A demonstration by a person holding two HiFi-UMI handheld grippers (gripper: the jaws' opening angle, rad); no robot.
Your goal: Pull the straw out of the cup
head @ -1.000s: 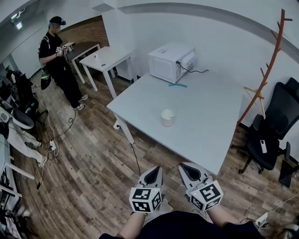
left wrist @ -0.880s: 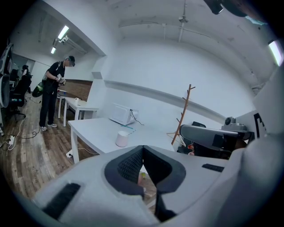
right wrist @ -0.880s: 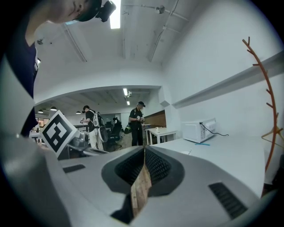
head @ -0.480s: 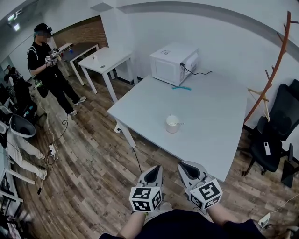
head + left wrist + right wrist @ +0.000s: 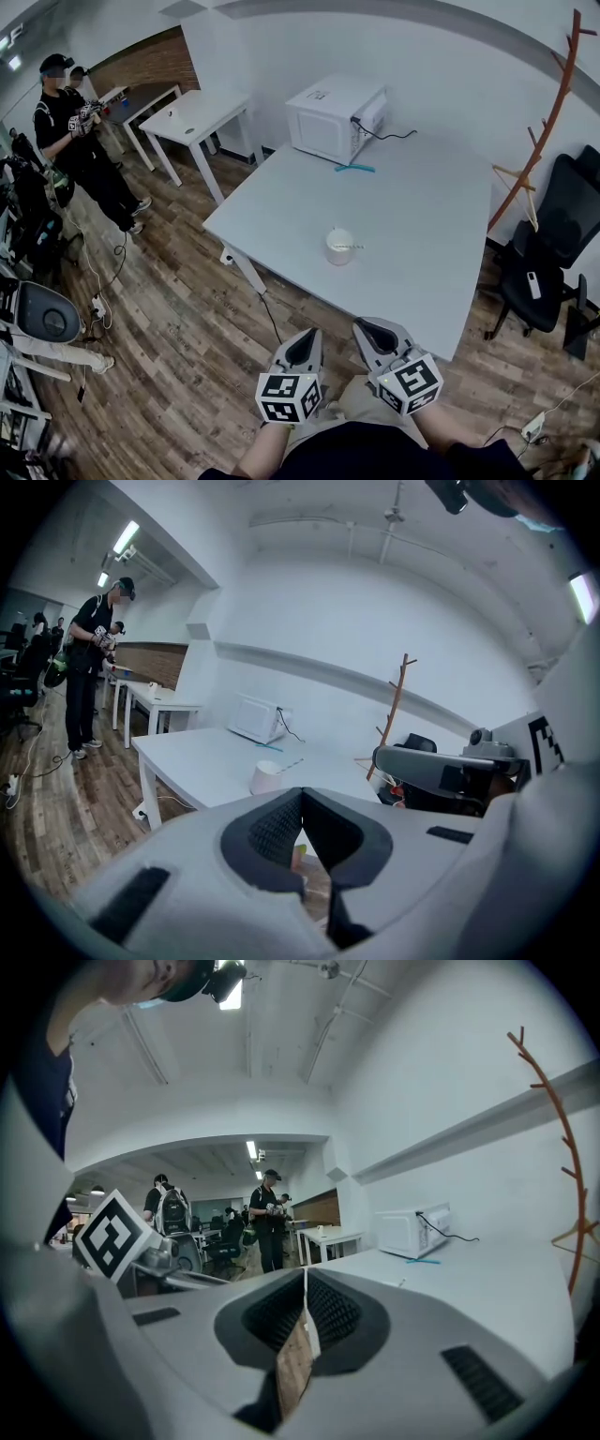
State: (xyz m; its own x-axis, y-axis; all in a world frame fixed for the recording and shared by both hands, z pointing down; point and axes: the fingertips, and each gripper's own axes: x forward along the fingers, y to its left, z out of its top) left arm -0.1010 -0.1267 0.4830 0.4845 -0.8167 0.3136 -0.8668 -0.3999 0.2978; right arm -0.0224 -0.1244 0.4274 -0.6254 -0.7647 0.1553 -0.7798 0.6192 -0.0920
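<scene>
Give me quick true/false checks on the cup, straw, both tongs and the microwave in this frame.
1. The straw sits in the cup. True.
2. The left tongs grip the straw. False: they are shut on nothing, short of the table.
3. The right tongs are shut and empty. True.
4. The cup lies on its side. False: it stands upright.
5. The microwave stands on the floor. False: it stands at the table's far end.
</scene>
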